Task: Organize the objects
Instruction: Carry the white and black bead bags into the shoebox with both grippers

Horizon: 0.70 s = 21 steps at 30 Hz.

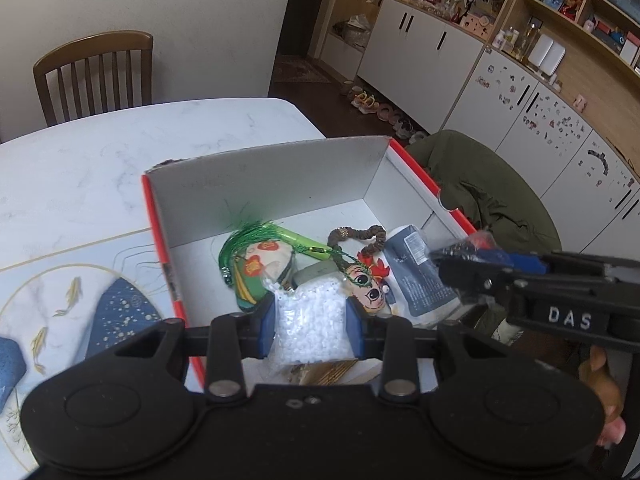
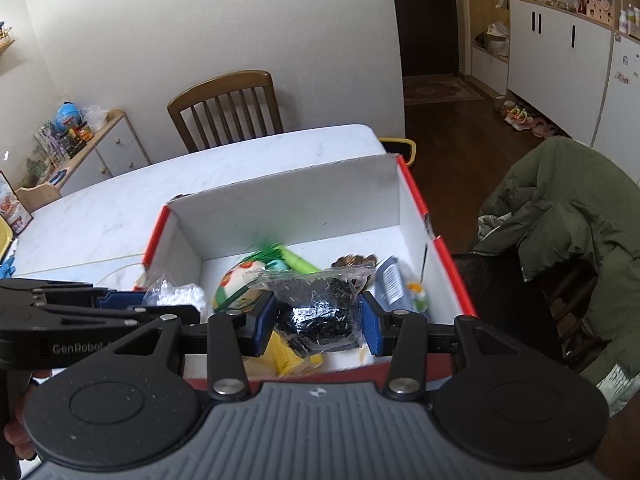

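Over the red-edged box (image 1: 416,178), white beads (image 1: 310,328) are clamped by the left hand-held gripper (image 1: 311,326), black beads (image 2: 320,318) by the right hand-held gripper (image 2: 318,320).

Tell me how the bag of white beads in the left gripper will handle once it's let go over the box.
The bead bag is likely floppy: clear film bulges between the left gripper pads. It will probably slump flat rather than roll, loose beads shifting inside. It seems light for its size.

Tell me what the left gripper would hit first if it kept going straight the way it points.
The left gripper, jaws shut on the bag of white beads, points down into the red box. Straight ahead it would probably meet the painted doll face and the grey block first; depth is unclear.
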Available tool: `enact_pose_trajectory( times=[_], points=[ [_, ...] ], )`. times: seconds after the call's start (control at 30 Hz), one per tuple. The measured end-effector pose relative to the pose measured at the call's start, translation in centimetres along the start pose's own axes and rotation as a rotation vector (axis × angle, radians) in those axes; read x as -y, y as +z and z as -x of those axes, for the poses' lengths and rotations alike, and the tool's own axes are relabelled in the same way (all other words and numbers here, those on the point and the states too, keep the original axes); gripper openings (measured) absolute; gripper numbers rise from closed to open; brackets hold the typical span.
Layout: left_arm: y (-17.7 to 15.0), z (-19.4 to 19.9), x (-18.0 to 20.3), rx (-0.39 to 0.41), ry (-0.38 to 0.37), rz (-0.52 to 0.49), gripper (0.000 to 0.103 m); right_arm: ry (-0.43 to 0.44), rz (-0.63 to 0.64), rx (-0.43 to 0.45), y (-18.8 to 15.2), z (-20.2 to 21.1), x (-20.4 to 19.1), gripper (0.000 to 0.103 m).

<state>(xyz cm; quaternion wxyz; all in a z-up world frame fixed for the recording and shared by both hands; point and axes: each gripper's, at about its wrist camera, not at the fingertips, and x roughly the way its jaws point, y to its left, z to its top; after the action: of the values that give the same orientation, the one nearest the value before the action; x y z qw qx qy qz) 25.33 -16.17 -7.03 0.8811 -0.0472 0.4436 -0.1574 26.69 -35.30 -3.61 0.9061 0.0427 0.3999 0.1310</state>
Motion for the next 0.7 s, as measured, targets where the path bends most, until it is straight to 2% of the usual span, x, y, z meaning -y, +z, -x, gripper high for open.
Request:
enact_pose_trajectory(
  times=[0.17, 0.37, 0.7],
  points=[
    [0.5, -1.5, 0.4, -0.017, 0.017, -0.010, 0.034, -0.014, 0.017, -0.005, 1.1, -1.7, 0.8, 0.044],
    [0.8, -3.3, 0.6, -0.051, 0.039, -0.022, 0.034, -0.018, 0.022, -0.067, 1.6, -4.7, 1.8, 0.044],
    [0.7, -5.8, 0.9, -0.101, 0.065, -0.051, 0.034, -0.009, 0.105, -0.128, 0.7, -7.8, 1.0, 0.044]
  ],
)
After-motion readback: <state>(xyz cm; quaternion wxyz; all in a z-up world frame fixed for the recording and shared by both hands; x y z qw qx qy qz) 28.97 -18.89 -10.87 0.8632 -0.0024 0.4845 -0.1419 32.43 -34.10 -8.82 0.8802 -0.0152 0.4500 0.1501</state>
